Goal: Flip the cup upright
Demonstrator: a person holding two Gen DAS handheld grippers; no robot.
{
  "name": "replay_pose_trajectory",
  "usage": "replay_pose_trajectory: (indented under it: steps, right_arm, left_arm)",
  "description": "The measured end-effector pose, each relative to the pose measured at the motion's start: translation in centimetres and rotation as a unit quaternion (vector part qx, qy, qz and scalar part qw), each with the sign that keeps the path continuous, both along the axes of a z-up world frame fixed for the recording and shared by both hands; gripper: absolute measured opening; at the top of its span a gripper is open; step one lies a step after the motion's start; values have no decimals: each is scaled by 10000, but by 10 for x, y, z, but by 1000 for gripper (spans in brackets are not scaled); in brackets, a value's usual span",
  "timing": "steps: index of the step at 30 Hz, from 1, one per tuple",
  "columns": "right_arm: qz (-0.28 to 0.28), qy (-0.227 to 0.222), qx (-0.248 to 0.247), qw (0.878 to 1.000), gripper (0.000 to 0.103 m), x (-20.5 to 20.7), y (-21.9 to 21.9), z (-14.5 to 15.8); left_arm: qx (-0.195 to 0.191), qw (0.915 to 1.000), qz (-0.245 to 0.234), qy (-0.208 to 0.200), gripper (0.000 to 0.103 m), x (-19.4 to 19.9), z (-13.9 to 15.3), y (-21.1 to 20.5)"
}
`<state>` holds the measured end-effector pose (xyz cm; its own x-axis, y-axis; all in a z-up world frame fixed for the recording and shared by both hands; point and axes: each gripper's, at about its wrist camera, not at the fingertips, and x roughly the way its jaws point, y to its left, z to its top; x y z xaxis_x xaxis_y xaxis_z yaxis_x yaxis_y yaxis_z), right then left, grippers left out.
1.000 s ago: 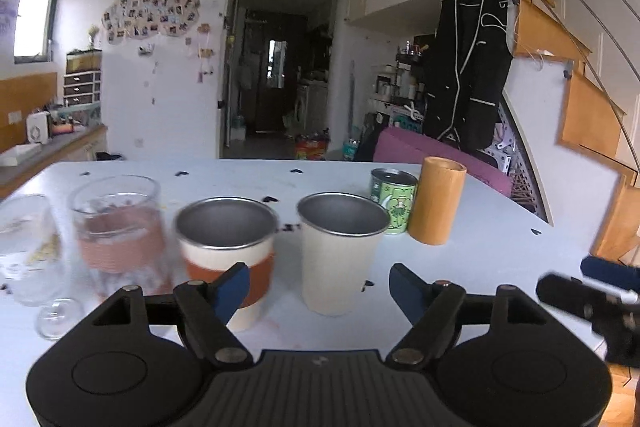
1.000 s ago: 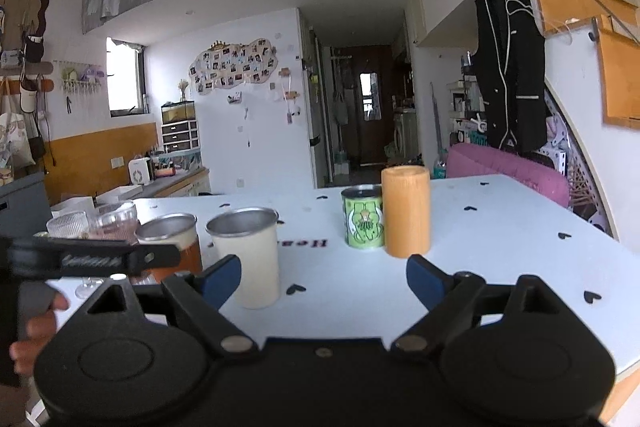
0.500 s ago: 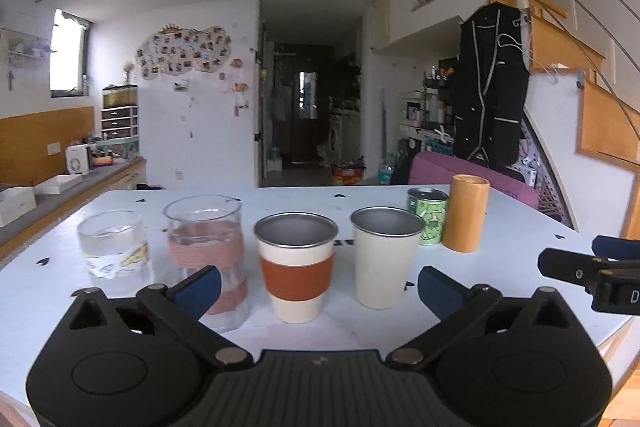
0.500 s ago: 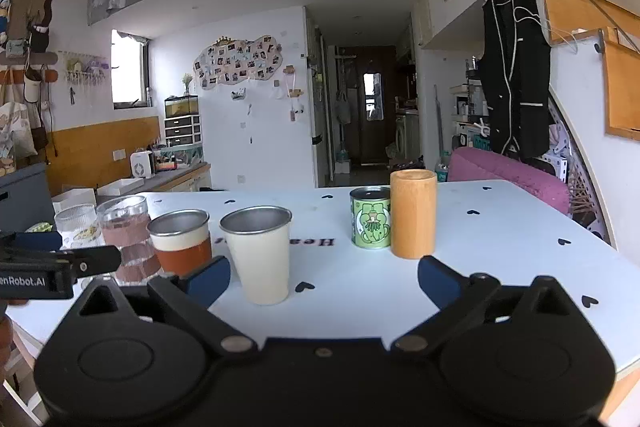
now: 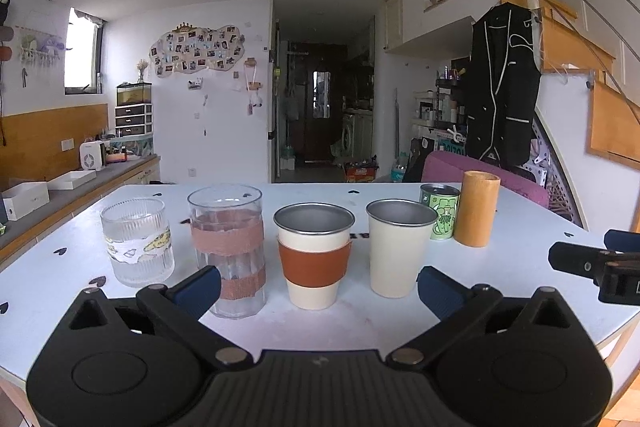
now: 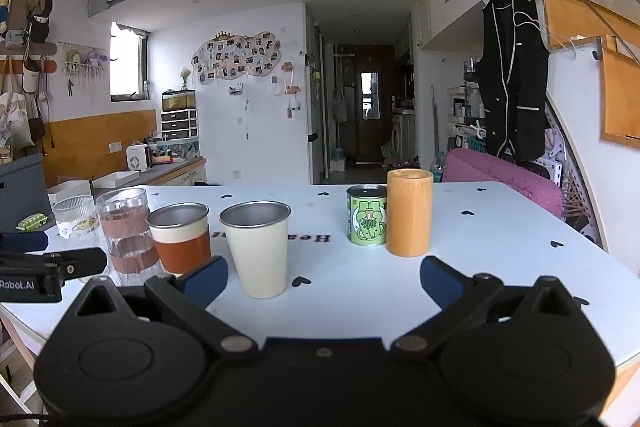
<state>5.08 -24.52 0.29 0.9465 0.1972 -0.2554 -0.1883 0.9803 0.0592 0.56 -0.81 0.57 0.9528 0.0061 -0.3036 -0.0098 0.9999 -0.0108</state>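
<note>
White table with small black heart marks, filling the middle band of both views. Six vessels in a row across it, all apart from both claws.

Left wrist view, largest item first:
- Left gripper along the lower edge, jaws spread wide, blue pads at either side, nothing held.
- Tall clear glass with a reddish band, lower centre-left, partly behind the left pad.
- Ribbed short glass at far left of the row.
- Steel cup with brown sleeve at centre, mouth up, straight ahead between the jaws but beyond the pads.
- Cream steel cup just right of it, mouth up, inside the right pad line, no contact.
- Bamboo cup centre-right, farther back, standing; which end faces up cannot be told from this height.
- Green printed can just beside the bamboo cup — closed flat top showing.

Right wrist view:
- Right gripper along the lower edge, jaws fully apart, empty.
- Cream steel cup near its left pad, not touching.
- Bamboo cup and green can ahead, centre-right — well beyond the pads.
- Left gripper body visible at the left edge.
</note>
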Motion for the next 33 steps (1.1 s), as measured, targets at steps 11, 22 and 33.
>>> replay_pose_trajectory:
  steps: [11,22,33]
  right_arm:
    - [-2,24,-19,10000,103,-1,1,-1]
    - [-30,35,-25,10000,103,-2,1,-2]
    - [-27,36,-28,10000,103,-2,1,-2]
  left_arm:
    - [-39,10000,40,25,103,0,0,3]
    - [-39,10000,38,26,103,0,0,3]
    - [-39,10000,36,26,103,0,0,3]
